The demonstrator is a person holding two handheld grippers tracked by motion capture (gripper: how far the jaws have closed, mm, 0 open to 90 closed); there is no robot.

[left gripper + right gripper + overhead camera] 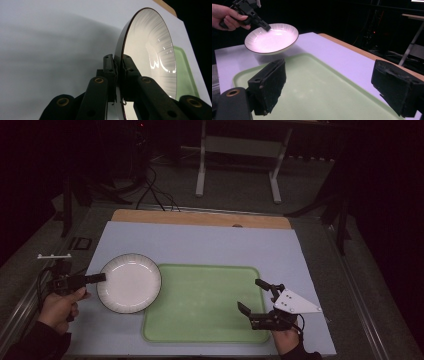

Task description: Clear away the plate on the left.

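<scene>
The plate (129, 283) hangs clear of the counter (200, 242), lifted above the near-left part of the pale mat, with its right rim just over the left edge of the green tray (210, 305); in the right gripper view its shadow falls on the mat and tray below it. It is round, so it has no long axis; it sits almost level with its hollow facing up, tipped slightly. The left tool (100, 278) is pinching the plate's left rim, one jaw above and one below, as the left gripper view shows. The right tool (253, 296) hovers over the tray's near-right corner with its jaws spread wide and nothing between them. The tray's whole floor lies bare, and open mat stretches beyond it to the wooden far edge. Between the plate and the tray's middle nothing stands; the right tool is well apart from the plate.
</scene>
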